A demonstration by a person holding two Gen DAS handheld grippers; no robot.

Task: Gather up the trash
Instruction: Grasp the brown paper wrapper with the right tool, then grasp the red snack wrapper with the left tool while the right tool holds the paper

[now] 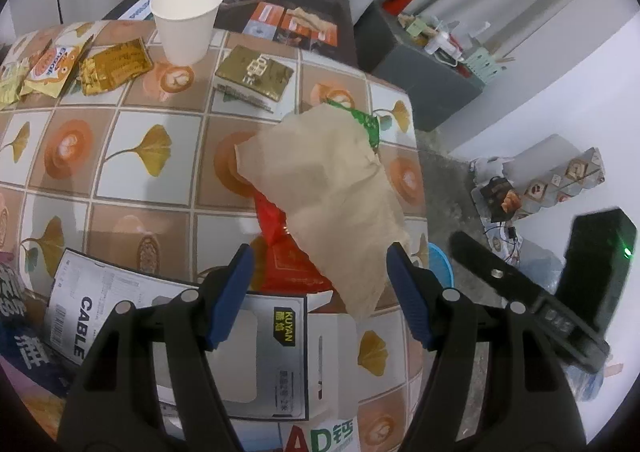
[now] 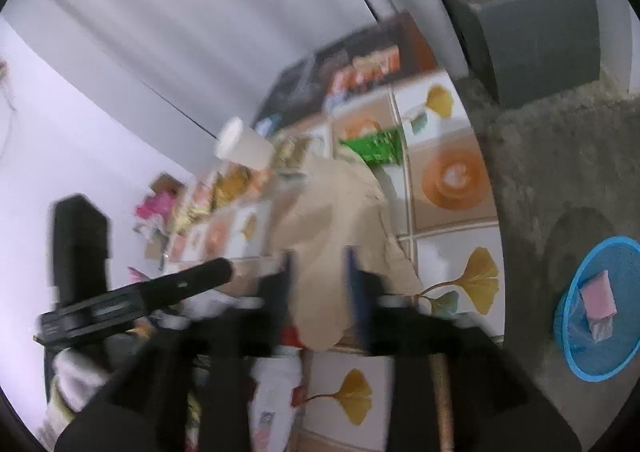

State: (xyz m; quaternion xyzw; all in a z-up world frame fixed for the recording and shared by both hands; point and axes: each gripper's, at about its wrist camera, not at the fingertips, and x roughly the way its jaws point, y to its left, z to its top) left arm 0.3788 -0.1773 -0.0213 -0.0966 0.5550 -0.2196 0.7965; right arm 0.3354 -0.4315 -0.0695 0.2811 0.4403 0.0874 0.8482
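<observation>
A crumpled beige paper napkin (image 1: 328, 188) lies near the right edge of the tiled-pattern table (image 1: 132, 156), draped over a red wrapper (image 1: 288, 256) and a green wrapper (image 1: 366, 122). My left gripper (image 1: 320, 272) hovers over the napkin's near end, open, blue pads on either side without pressing it. In the blurred right wrist view my right gripper (image 2: 318, 264) stands open with the napkin (image 2: 336, 212) seen behind the gap, not held. A blue basket (image 2: 596, 308) sits on the floor to the right, holding a pink wrapper (image 2: 598, 296).
A white paper cup (image 1: 186, 20), gold wrappers (image 1: 114, 68) and a gold packet (image 1: 256, 72) lie at the table's far side. A white cable box (image 1: 240, 352) lies under my left gripper. A dark grey cabinet (image 1: 424, 72) with clutter stands beyond the table.
</observation>
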